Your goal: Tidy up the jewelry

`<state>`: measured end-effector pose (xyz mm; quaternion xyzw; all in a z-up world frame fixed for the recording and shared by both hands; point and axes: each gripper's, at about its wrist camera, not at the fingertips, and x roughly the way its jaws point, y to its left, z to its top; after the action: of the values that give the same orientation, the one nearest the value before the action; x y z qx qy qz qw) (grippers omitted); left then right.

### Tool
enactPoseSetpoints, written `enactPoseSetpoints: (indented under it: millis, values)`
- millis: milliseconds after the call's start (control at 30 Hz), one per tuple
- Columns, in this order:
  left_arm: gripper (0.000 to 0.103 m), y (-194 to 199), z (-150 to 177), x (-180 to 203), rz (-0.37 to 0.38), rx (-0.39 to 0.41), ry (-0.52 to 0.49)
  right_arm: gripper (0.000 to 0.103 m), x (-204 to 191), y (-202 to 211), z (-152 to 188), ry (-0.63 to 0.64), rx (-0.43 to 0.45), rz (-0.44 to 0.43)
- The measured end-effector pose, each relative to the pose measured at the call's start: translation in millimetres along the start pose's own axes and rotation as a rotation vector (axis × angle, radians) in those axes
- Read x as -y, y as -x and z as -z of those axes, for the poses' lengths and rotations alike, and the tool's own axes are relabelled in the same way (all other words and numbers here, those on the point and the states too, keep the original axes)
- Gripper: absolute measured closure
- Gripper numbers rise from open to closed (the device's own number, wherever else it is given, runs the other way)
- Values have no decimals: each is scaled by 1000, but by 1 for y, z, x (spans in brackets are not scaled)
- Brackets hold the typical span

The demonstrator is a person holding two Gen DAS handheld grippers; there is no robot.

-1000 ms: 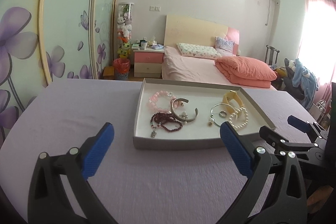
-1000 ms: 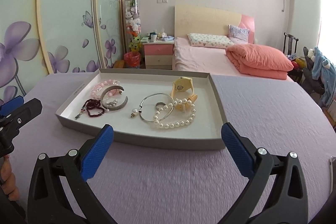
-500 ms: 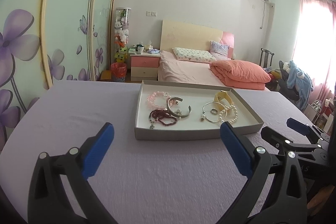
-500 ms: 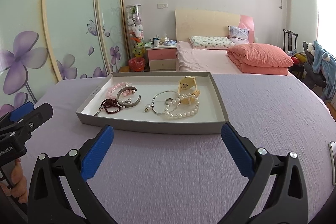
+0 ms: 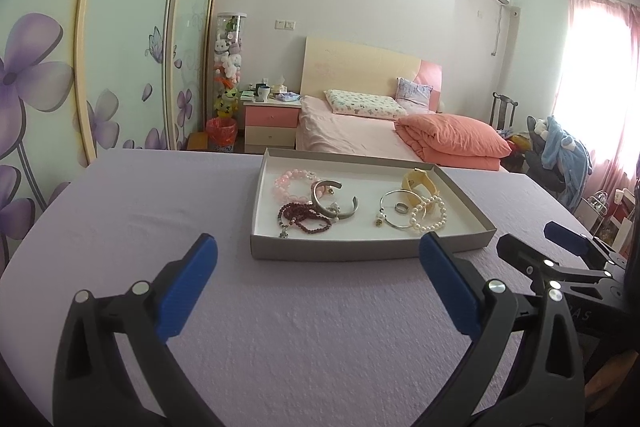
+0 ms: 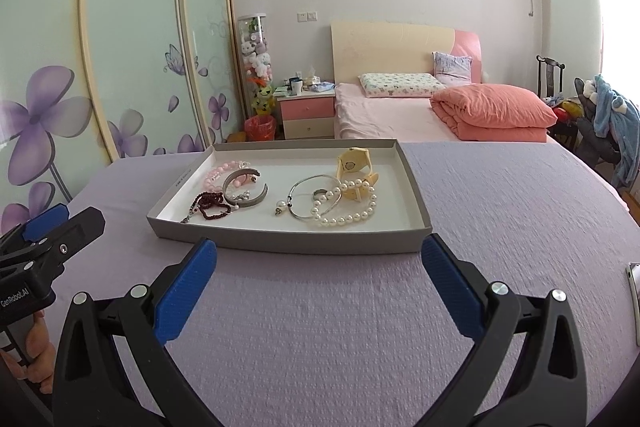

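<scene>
A shallow grey tray (image 5: 360,251) (image 6: 288,241) sits on the purple tablecloth. In it lie a pink bead bracelet (image 5: 292,181) (image 6: 218,173), a dark red bead string (image 5: 302,217) (image 6: 210,205), a silver cuff (image 5: 334,203) (image 6: 245,189), a thin silver bangle with a ring inside (image 5: 394,213) (image 6: 316,201), a pearl bracelet (image 5: 430,215) (image 6: 346,213) and a yellow watch (image 5: 420,183) (image 6: 354,167). My left gripper (image 5: 318,283) is open and empty, short of the tray's near wall. My right gripper (image 6: 320,283) is open and empty, also just short of the tray.
The purple tablecloth (image 5: 280,327) (image 6: 500,195) covers the table. The right gripper shows at the right edge of the left view (image 5: 568,259); the left gripper shows at the left edge of the right view (image 6: 44,239). A bed (image 5: 360,135), nightstand and floral wardrobe doors stand behind.
Both grippers have drawn back from the tray and lifted their view; the tray looks smaller and farther away. Both jaws stay open and empty. The jewelry has not moved.
</scene>
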<state>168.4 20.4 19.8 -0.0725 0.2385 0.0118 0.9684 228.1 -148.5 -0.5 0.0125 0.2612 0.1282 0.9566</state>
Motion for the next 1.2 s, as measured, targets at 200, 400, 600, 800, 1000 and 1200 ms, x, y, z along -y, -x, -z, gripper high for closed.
enactPoseSetpoints:
  millis: [200, 400, 600, 800, 1000, 1200]
  values:
    - [2, 0, 0, 1, 1, 0, -2, 1, -1, 0, 0, 3, -2, -5]
    - [2, 0, -3, 3, 7, 0, -7, 1, -1, 0, 0, 2, -2, -7]
    - [2, 1, -2, 6, 8, 0, -8, 1, -1, 0, 0, 0, -2, -8]
    - [2, 0, -3, 8, 12, -6, -11, 1, -1, 0, 0, 0, -3, -8]
    - [2, 0, -2, 8, 14, -9, -14, 1, 0, 0, -1, -3, -6, -11]
    - [2, -2, -1, 8, 15, -16, -15, 1, 1, 0, -2, -2, -7, -10]
